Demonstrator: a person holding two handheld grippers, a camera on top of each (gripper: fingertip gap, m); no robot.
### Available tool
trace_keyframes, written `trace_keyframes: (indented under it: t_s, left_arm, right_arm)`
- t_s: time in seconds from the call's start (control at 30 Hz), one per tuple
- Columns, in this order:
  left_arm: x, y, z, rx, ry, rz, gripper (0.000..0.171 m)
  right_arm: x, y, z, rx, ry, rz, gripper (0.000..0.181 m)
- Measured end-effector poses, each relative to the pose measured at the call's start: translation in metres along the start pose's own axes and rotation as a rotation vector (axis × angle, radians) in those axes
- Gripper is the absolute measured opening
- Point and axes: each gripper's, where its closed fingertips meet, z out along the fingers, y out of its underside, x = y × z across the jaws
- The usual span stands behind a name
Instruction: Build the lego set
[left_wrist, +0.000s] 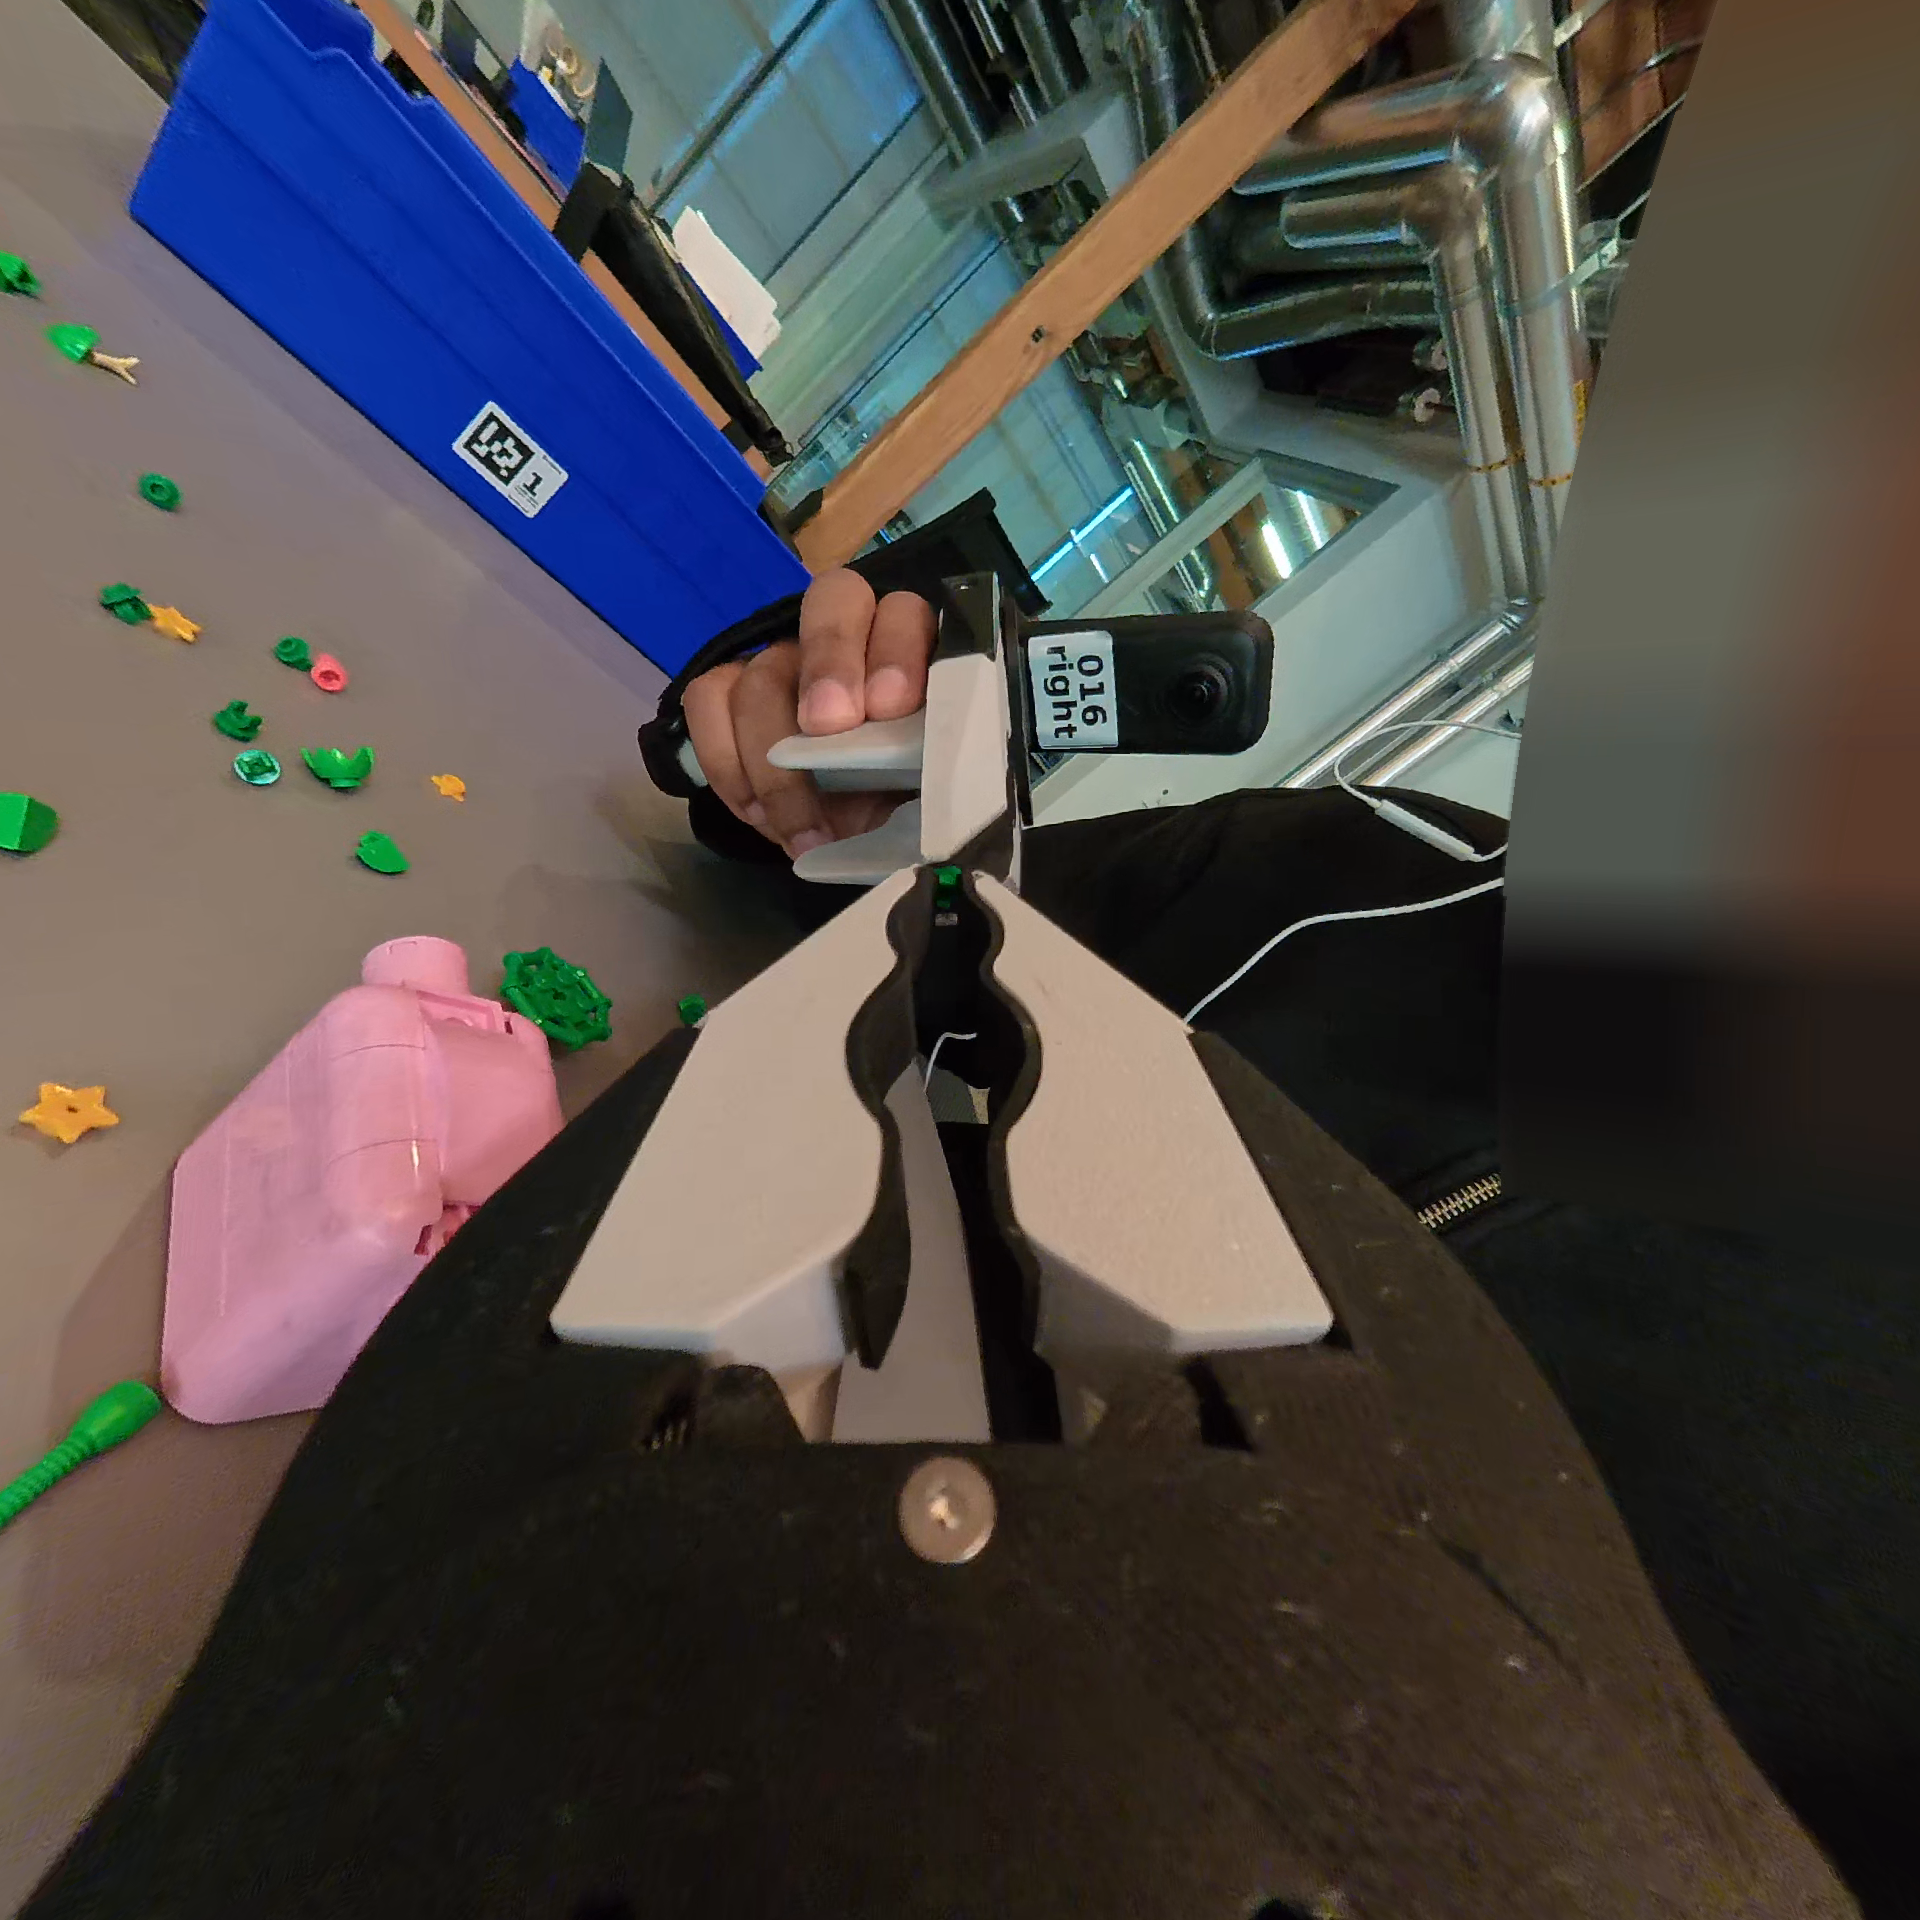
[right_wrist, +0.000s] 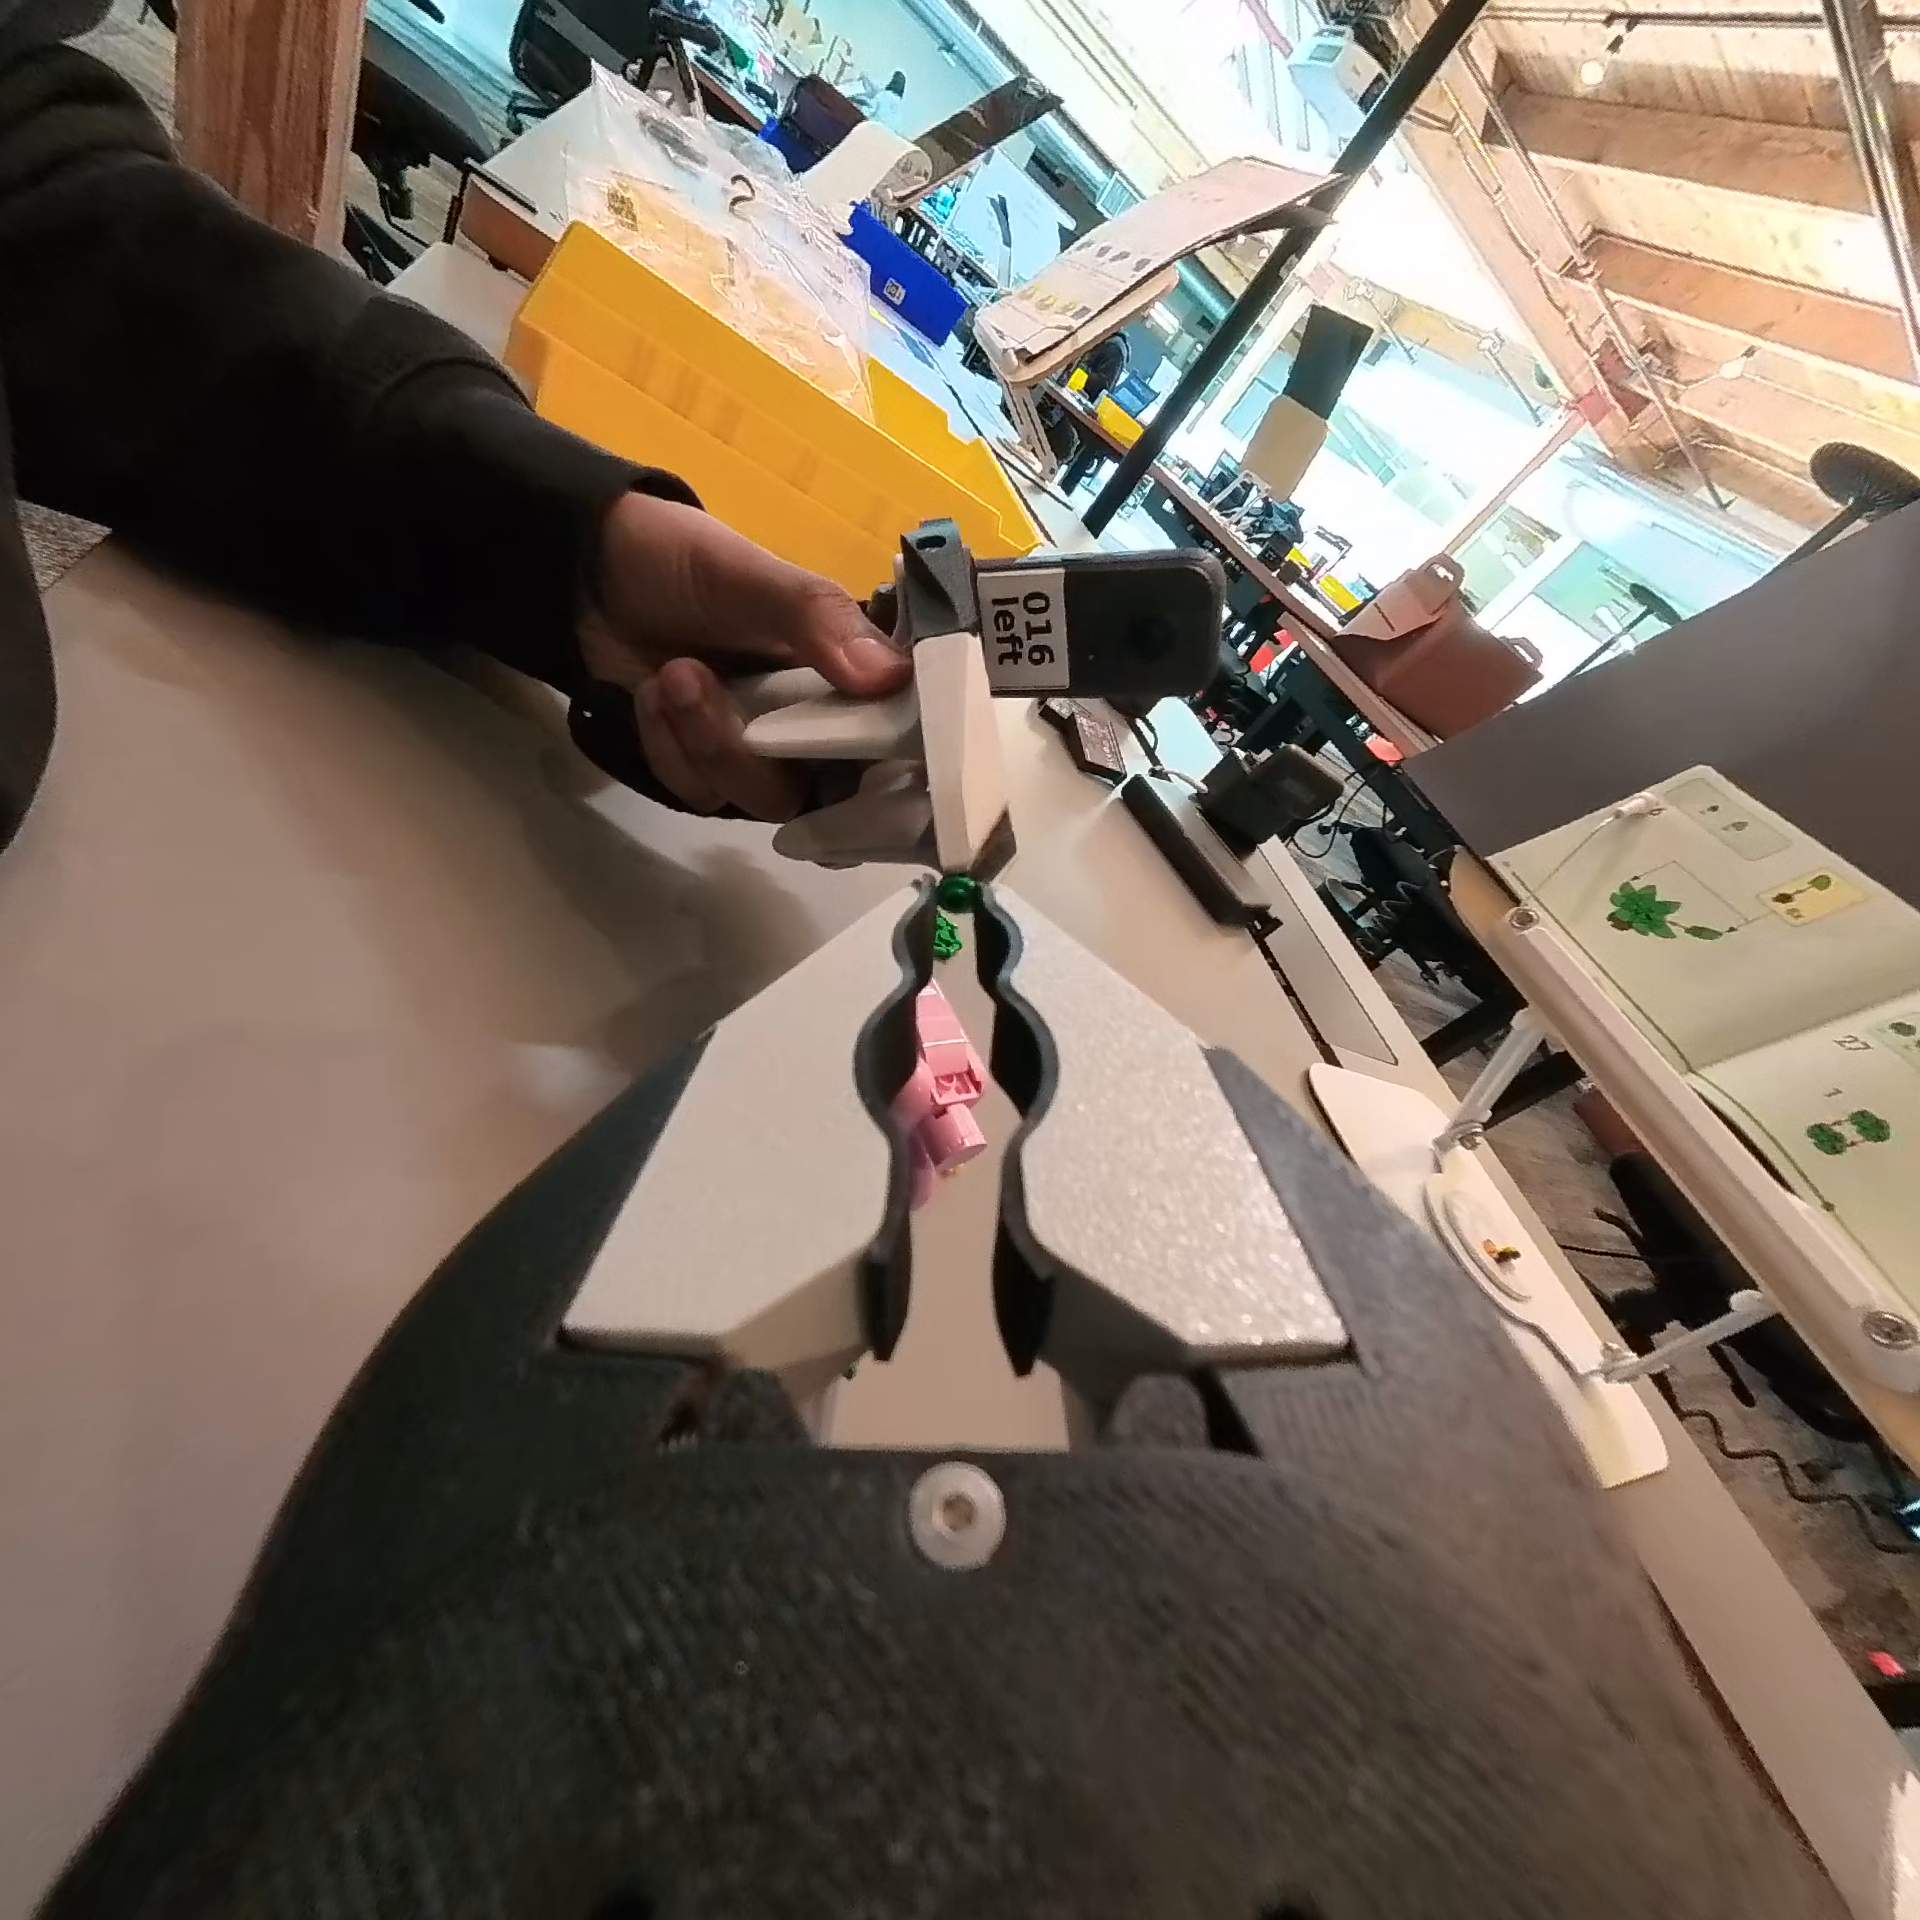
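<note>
Both sets of jaws are pinched together tip to tip above the table edge, each clamped on a tiny green Lego piece. In the right wrist view, the right gripper (right_wrist: 948, 914) nips a small leafy green piece (right_wrist: 945, 935) at its tips, and the left gripper (right_wrist: 961, 868), coming in from above, presses a round green stud piece (right_wrist: 956, 889) down against it. The left wrist view shows the same meeting from the other side: the left gripper (left_wrist: 945, 883) closed on a green piece (left_wrist: 945, 878), with the right gripper (left_wrist: 971, 847) touching its tip.

The pink Lego watering can (left_wrist: 353, 1164) lies on its side on the grey table (left_wrist: 312, 582), just left of the left gripper's fingers. Beyond the can, loose parts are scattered: a green wheel-like piece (left_wrist: 556, 992) just beside its spout, yellow stars (left_wrist: 68, 1110) and small green leaves (left_wrist: 338, 764) farther out. A blue bin (left_wrist: 416, 312) stands well beyond the can.

The likely risk is misalignment: both pieces are held by slivers of grip, so an off-axis push could twist one out of its jaws and flick it off the table edge. Too much squeeze could likewise shoot a piece sideways. Letting go before the stud seats would probably drop both
</note>
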Motion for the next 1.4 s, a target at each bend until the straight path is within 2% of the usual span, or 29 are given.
trace_keyframes:
  t_s: [0.37, 0.67, 0.77, 0.9, 1.03, 1.13, 1.2, 1.3, 1.4]
  left_arm:
    - [0.000, 0.001, 0.000, -0.010, -0.019, 0.007, 0.000]
    - [0.001, 0.000, -0.002, -0.027, -0.067, 0.087, 0.000]
    - [0.006, -0.010, -0.007, 0.026, -0.071, 0.129, 0.000]
    - [0.007, -0.028, -0.025, 0.130, -0.096, 0.167, 0.000]
    - [0.007, -0.036, -0.034, 0.171, -0.133, 0.221, 0.000]
    - [0.006, -0.035, -0.033, 0.160, -0.159, 0.251, 0.000]
    - [0.004, -0.033, -0.032, 0.145, -0.177, 0.267, 0.000]
    - [0.000, -0.030, -0.031, 0.122, -0.212, 0.289, 0.000]
    - [-0.002, -0.031, -0.033, 0.117, -0.240, 0.309, 0.000]
  right_arm:
    - [0.000, 0.000, 0.000, 0.000, 0.002, 0.004, 0.005]
    - [0.003, -0.001, 0.002, 0.018, 0.007, 0.043, 0.005]
    - [0.008, -0.004, -0.004, 0.039, 0.005, 0.065, 0.006]
    - [0.031, -0.004, -0.016, 0.069, 0.062, 0.164, 0.006]
    - [0.068, 0.022, -0.030, -0.012, 0.179, 0.326, 0.005]
    - [0.078, 0.062, -0.039, -0.158, 0.177, 0.540, 0.015]
    - [0.068, 0.091, -0.043, -0.278, 0.108, 0.675, 0.032]
    - [0.048, 0.118, -0.048, -0.406, 0.043, 0.807, 0.028]
    - [0.029, 0.113, -0.046, -0.395, -0.016, 0.886, 0.020]
